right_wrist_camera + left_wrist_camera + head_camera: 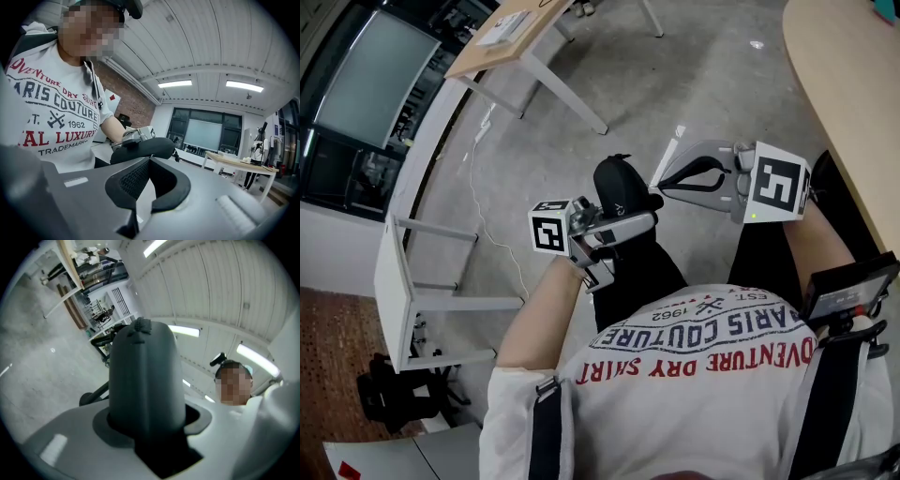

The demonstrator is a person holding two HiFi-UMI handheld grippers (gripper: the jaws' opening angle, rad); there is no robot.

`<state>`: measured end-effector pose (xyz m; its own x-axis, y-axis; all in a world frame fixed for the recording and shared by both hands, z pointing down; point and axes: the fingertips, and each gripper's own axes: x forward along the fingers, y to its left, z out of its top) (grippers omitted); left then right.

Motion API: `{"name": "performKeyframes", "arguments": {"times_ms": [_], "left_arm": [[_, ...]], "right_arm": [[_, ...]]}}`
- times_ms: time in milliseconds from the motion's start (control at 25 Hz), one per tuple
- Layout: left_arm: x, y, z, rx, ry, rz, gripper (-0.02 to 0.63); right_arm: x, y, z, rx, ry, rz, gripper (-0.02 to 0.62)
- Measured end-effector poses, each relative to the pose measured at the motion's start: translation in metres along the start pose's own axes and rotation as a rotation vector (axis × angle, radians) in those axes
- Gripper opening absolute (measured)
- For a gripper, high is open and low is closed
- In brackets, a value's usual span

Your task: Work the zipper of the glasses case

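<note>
A black oval glasses case (619, 187) is held in the air in front of the person's torso, over the concrete floor. My left gripper (623, 225) is shut on its near end. In the left gripper view the case (145, 376) rises straight out from between the jaws, and a small dark pull (140, 326) shows at its far tip. My right gripper (670, 178) hovers just right of the case, jaws apart and holding nothing. In the right gripper view the case (143, 147) lies crosswise just beyond the open pads (126, 180).
A wooden-topped table (516, 28) on white legs stands at the far left. A white frame bench (398, 272) is at the left, with a cable (478, 206) trailing on the floor beside it. A curved wooden tabletop (844, 84) runs along the right edge.
</note>
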<state>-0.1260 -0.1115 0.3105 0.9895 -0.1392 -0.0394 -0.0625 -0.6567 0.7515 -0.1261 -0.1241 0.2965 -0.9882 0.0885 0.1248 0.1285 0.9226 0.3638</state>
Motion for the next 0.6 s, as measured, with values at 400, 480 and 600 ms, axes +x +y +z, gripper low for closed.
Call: {"name": "performKeyframes", "arguments": {"times_ms": [400, 480, 600], "left_arm": [[0.004, 0.003, 0.011, -0.008, -0.131, 0.065, 0.247], [0.004, 0.002, 0.013, 0.010, -0.137, 0.089, 0.247], [0.003, 0.003, 0.019, 0.027, -0.170, 0.101, 0.247]], "right_arm": [[-0.003, -0.004, 0.000, 0.021, -0.016, -0.006, -0.002], [-0.003, -0.004, 0.001, 0.025, -0.023, -0.006, -0.002], [-0.003, -0.003, 0.001, 0.023, -0.023, -0.003, -0.002]]}}
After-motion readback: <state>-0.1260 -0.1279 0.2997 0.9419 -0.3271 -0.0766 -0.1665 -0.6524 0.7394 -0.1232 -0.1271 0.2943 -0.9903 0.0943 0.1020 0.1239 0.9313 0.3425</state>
